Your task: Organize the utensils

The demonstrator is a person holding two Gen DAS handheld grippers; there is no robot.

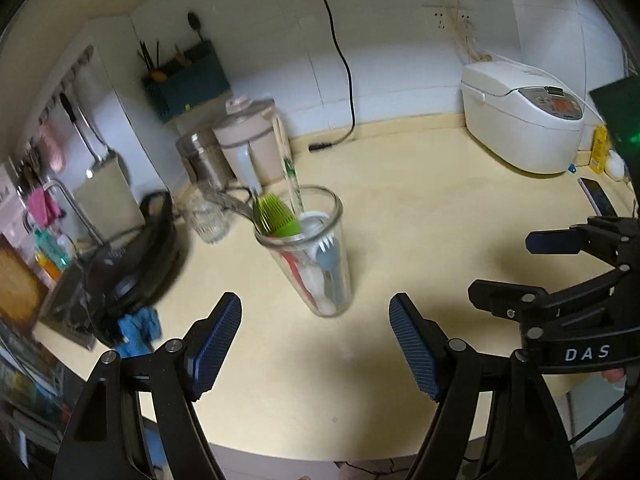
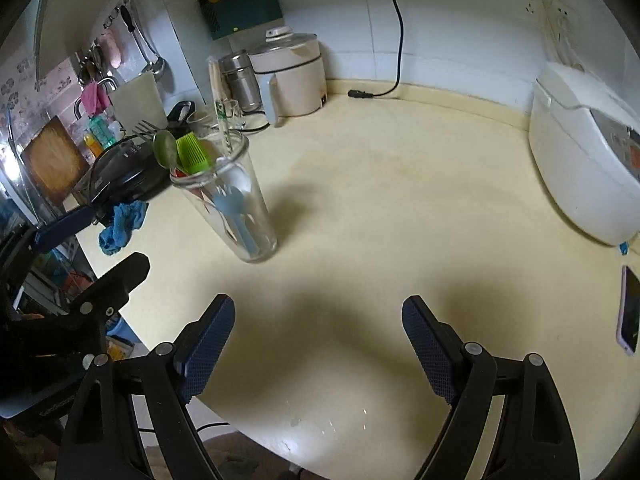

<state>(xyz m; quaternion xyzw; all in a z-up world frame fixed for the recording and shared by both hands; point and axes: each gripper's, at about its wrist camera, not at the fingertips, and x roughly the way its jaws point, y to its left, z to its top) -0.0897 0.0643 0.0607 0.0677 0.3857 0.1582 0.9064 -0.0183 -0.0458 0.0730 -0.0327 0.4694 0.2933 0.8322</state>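
A tall clear glass (image 1: 316, 256) (image 2: 236, 208) stands on the cream counter (image 1: 420, 220) (image 2: 380, 200), holding a green silicone brush (image 1: 276, 216) (image 2: 194, 154), a metal spoon (image 2: 165, 147), a pale blue fork (image 1: 330, 264) (image 2: 232, 208), white and red utensils and a wrapped pair of chopsticks (image 1: 290, 168) (image 2: 220, 96). My left gripper (image 1: 316, 316) is open just in front of the glass, nothing between its fingers. My right gripper (image 2: 318, 316) is open over bare counter, to the right of the glass; it also shows at the right in the left wrist view (image 1: 516, 268).
At the back stand a beige electric pot (image 1: 250, 144) (image 2: 290, 76), a steel canister (image 1: 202, 160), a small empty glass (image 1: 208, 216) and a white rice cooker (image 1: 524, 116) (image 2: 584, 152). A black appliance (image 1: 140, 256) and a blue cloth (image 2: 120, 226) lie left. A phone (image 2: 628, 312) lies right.
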